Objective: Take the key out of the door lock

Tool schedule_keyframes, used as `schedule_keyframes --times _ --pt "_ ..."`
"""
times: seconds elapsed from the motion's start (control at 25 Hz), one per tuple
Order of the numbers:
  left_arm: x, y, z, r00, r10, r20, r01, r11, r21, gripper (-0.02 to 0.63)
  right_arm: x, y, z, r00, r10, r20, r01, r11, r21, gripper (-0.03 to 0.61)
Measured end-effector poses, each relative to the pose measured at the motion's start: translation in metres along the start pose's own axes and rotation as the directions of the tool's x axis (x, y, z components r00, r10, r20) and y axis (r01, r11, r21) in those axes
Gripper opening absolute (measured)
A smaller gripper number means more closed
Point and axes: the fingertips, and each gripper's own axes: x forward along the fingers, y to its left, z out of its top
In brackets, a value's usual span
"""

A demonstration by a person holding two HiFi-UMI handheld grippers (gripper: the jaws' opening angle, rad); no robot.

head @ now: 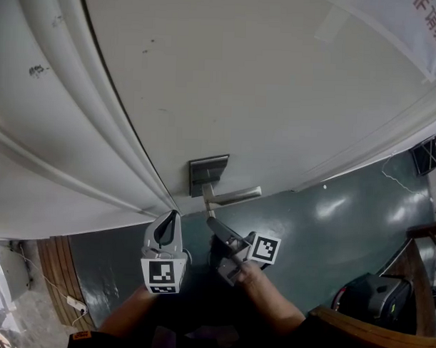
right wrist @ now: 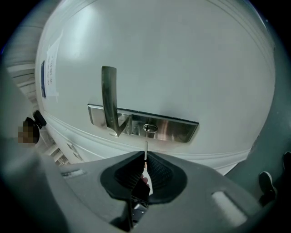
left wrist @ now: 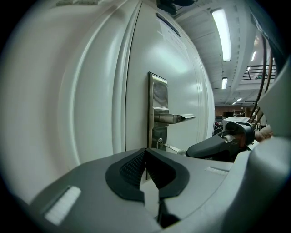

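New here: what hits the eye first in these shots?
A thin silver key sits pinched in the right gripper, tip just short of the keyhole in the brushed-metal lock plate on the white door. A metal lever handle juts from that plate. The left gripper hangs left of it in the head view, jaws together and empty.

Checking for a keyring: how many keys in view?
1. One key is pinched in the right gripper, its tip just short of the keyhole in the lock plate. No ring or second key shows; the jaws cover its head.
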Motion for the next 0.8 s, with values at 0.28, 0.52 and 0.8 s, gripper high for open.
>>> schedule_keyframes --times 0.28,0.52,0.8 --pt "0.000 -0.011 0.000 0.997 -0.072 0.008 0.072 0.997 -0.006 0.018 -0.014 0.005 -0.005 0.998 -0.017 0.053 0.017 1.000 0.005 0.014" --pt "-0.005 -0.015 -0.006 0.990 -0.144 0.010 0.144 0.989 -0.024 0.018 -0.022 0.009 -0.015 0.994 -0.044 0.096 0.043 0.999 0.009 0.014" --pt "-0.015 -0.017 -0.009 0.986 -0.163 0.017 0.164 0.986 -0.017 0.018 -0.039 0.021 -0.030 0.991 -0.036 0.131 0.033 0.999 0.024 0.012"
